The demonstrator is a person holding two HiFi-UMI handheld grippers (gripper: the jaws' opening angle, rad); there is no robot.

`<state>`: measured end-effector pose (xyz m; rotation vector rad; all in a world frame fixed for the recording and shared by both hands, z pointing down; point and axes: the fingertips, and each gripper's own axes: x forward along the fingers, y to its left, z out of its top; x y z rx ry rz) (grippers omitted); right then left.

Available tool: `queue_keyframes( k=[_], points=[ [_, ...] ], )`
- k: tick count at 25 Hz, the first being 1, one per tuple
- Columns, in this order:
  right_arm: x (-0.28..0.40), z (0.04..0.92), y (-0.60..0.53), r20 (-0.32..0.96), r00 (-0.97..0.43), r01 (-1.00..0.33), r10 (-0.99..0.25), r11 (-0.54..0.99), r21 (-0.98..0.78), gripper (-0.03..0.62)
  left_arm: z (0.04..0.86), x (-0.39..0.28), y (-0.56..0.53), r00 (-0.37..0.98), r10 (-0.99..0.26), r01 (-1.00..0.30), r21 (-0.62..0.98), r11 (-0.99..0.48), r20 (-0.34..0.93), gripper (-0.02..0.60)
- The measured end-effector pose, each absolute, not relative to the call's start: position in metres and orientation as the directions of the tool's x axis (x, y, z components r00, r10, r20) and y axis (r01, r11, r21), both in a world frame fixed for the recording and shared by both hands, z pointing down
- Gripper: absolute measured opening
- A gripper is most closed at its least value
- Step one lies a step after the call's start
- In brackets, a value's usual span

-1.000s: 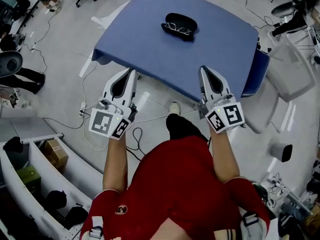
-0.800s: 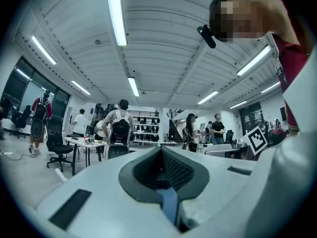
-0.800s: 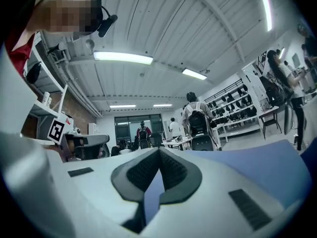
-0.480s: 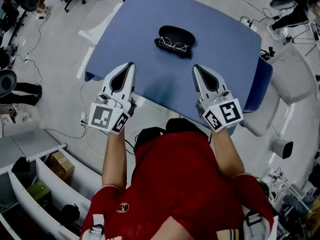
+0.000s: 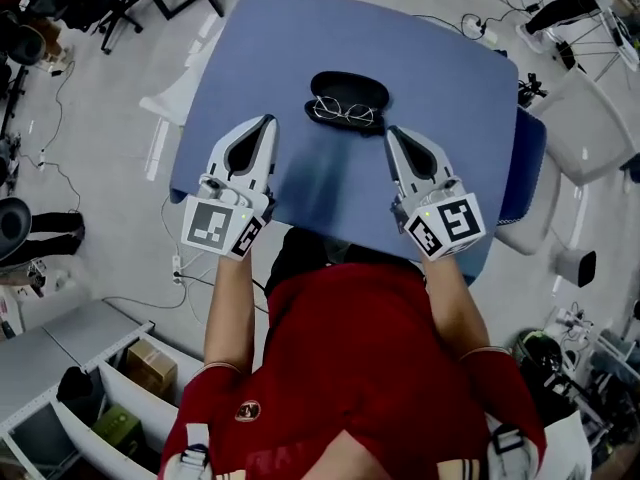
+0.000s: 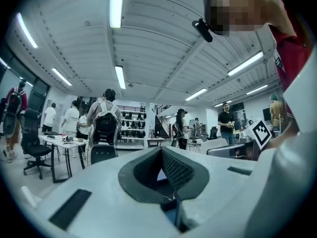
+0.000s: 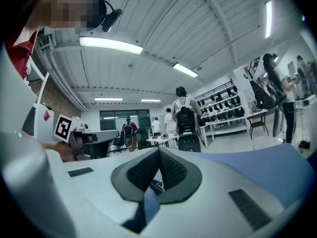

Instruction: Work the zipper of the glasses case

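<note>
Nearby, glasses [image 5: 345,114] touch case [image 5: 350,86] on blue tbl [image 5: 300,48]; chair [image 5: 580,128] beside.

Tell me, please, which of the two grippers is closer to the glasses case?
The right gripper: its tip lies just off the right end of the glasses case, while the left gripper is clearly farther away.

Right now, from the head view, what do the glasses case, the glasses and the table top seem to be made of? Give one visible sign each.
Glasses case: dull black with no glare, so probably a fabric-covered or moulded shell.
Glasses: thin, pale, glinting rims, likely metal wire.
Table top: flat matte blue that hangs over the right edge, so probably a cloth cover.
</note>
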<state>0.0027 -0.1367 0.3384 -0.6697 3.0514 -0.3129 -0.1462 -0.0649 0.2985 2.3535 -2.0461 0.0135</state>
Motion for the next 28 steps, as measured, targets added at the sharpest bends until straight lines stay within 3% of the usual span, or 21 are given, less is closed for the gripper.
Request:
queue_keyframes(
  k=[17, 28],
  points=[
    [-0.041, 0.359, -0.160, 0.133, -0.684, -0.729, -0.717, 0.664, -0.168, -0.002, 0.335, -0.180, -0.165, 0.551, -0.817, -0.808, -0.138, -0.574, 0.171, 0.005],
    [-0.036, 0.372, -0.164, 0.191, -0.619, -0.785, -0.762, 0.602, -0.144, -0.002, 0.382, -0.153, -0.208, 0.659, -0.661, -0.637, -0.202, -0.744, 0.359, 0.006]
  ],
)
